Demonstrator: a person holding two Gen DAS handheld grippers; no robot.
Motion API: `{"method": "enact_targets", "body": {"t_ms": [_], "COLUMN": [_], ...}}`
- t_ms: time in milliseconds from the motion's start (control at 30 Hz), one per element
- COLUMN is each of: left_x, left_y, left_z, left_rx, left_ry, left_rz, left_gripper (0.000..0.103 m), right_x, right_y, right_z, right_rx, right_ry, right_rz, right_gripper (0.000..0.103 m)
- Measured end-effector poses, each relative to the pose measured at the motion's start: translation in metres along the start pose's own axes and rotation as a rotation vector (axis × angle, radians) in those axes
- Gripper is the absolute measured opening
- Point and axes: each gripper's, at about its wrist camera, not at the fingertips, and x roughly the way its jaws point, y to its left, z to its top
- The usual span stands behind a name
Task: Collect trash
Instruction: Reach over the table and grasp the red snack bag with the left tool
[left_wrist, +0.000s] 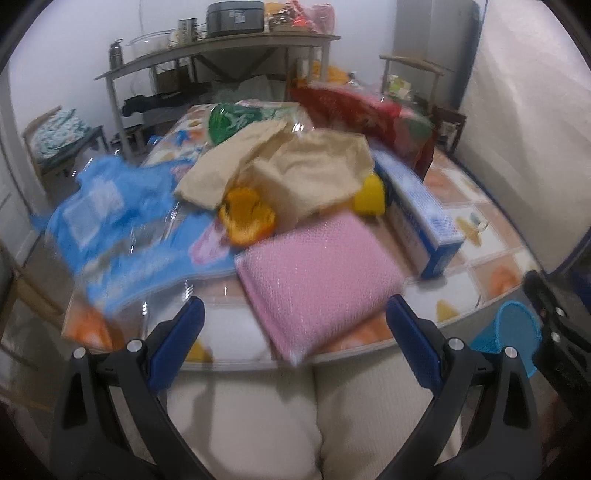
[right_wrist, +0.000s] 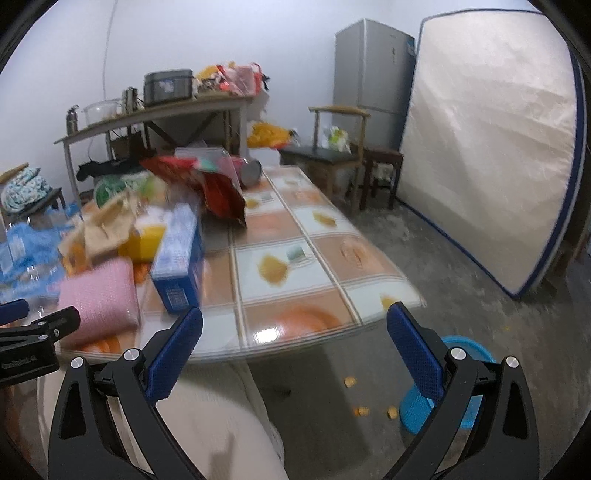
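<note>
A tiled table (left_wrist: 480, 229) carries a heap of litter: a crumpled blue plastic wrapper (left_wrist: 122, 221), orange peel (left_wrist: 247, 218), a beige paper bag (left_wrist: 295, 173), a pink packet (left_wrist: 317, 273), a blue-white box (left_wrist: 421, 221) and a red bag (left_wrist: 354, 107). My left gripper (left_wrist: 295, 306) hangs open at the table's near edge, just short of the pink packet, holding nothing. The right gripper (right_wrist: 295, 314) is open too, over the table's near right corner (right_wrist: 295, 258). A blue mesh bin (right_wrist: 419, 411) stands on the floor, partly hidden behind its right finger. Small orange scraps (right_wrist: 360, 410) lie near the bin.
A person's lap in cream trousers (left_wrist: 295, 406) is below both grippers. Behind the table stand a loaded shelf table (left_wrist: 221, 48), a wooden chair (right_wrist: 332, 155), a grey fridge (right_wrist: 373, 81) and a mattress (right_wrist: 491, 147) leaning on the right wall.
</note>
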Motion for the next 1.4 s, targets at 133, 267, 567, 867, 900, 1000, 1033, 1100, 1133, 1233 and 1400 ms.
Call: {"method": "enact_targets", "body": {"t_ms": [133, 267, 567, 867, 900, 1000, 1033, 1100, 1133, 1233, 1400], "left_x": [0.000, 0.000, -0.008, -0.028, -0.029, -0.034, -0.034, -0.032, -0.032, -0.030, -0.014], "left_y": [0.018, 0.037, 0.099, 0.137, 0.140, 0.144, 0.145, 0.142, 0.141, 0.133, 0.114], "left_z": [0.033, 0.057, 0.066, 0.052, 0.052, 0.050, 0.048, 0.051, 0.053, 0.074, 0.143], "left_rx": [-0.027, -0.040, -0.038, -0.048, -0.056, -0.068, -0.067, -0.055, -0.047, 0.009, 0.107], "left_ry": [-0.025, -0.063, -0.168, -0.231, -0.237, -0.254, -0.255, -0.254, -0.253, -0.252, -0.159], "left_rz": [-0.035, -0.024, -0.190, -0.154, -0.159, -0.184, -0.191, -0.214, -0.224, -0.260, -0.391], "left_gripper": [0.095, 0.095, 0.095, 0.095, 0.095, 0.095, 0.095, 0.095, 0.095, 0.095, 0.095], "right_x": [0.006, 0.019, 0.049, 0.021, 0.020, 0.019, 0.019, 0.024, 0.024, 0.022, 0.031], "right_y": [0.007, 0.008, 0.016, 0.042, 0.049, 0.073, 0.076, 0.084, 0.086, 0.083, 0.062], "right_z": [0.027, 0.049, 0.052, 0.048, 0.046, 0.039, 0.037, 0.036, 0.037, 0.049, 0.095], "right_rx": [-0.006, 0.007, 0.047, -0.088, -0.111, -0.183, -0.192, -0.206, -0.209, -0.210, -0.223], "right_ry": [-0.068, -0.092, -0.042, -0.091, -0.081, -0.035, -0.021, -0.005, -0.003, -0.020, -0.087], "right_rz": [0.065, 0.162, 0.358, 0.725, 0.737, 0.765, 0.767, 0.763, 0.758, 0.741, 0.686], "right_gripper": [0.097, 0.097, 0.097, 0.097, 0.097, 0.097, 0.097, 0.097, 0.097, 0.097, 0.097]}}
